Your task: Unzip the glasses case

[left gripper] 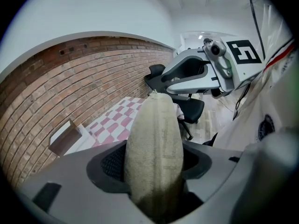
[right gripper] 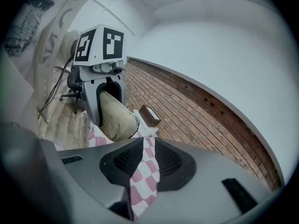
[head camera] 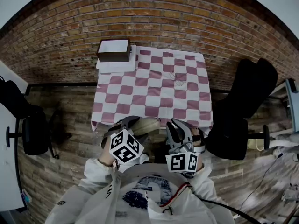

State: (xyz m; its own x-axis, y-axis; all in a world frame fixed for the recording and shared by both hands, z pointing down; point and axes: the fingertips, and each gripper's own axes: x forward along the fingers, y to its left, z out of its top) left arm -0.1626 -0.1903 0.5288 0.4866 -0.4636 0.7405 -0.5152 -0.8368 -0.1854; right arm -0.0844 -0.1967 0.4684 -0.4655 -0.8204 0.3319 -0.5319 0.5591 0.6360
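The left gripper [left gripper: 154, 164] is clamped on the glasses case [left gripper: 155, 125]. Its two dark pads press on the case's sides, and the beige, fuzzy case sticks out lengthwise past the jaws, away from the camera. In the right gripper view the case's rounded end pokes out of the left gripper, with a dark line running round that end. I cannot tell whether this line is a closed zipper.

The right gripper [right gripper: 148, 160] holds nothing. Its jaws stand a little apart, and only the checked cloth [right gripper: 140, 185] shows through the narrow gap between them. The case's end lies beyond the jaw tips and does not touch them.

In the head view both grippers hang side by side over the near edge of the table, close to the person's chest. The left one is tilted downward and the right one is closer to level. The case lies between them, held above the near edge of the table and not resting on it.

The table carries a pink-and-white checked cloth. At its far left corner a brown box [head camera: 113, 50] with a white top sits on a white stack [head camera: 117, 65]. A small thin thing [head camera: 176, 78] lies on the cloth toward the far right, too small to make out.

A black chair [head camera: 243, 106] stands to the right of the table and another [head camera: 32, 134] to the left, both on a wood floor [head camera: 60, 101]. A brick wall [head camera: 154, 13] rises behind the table.
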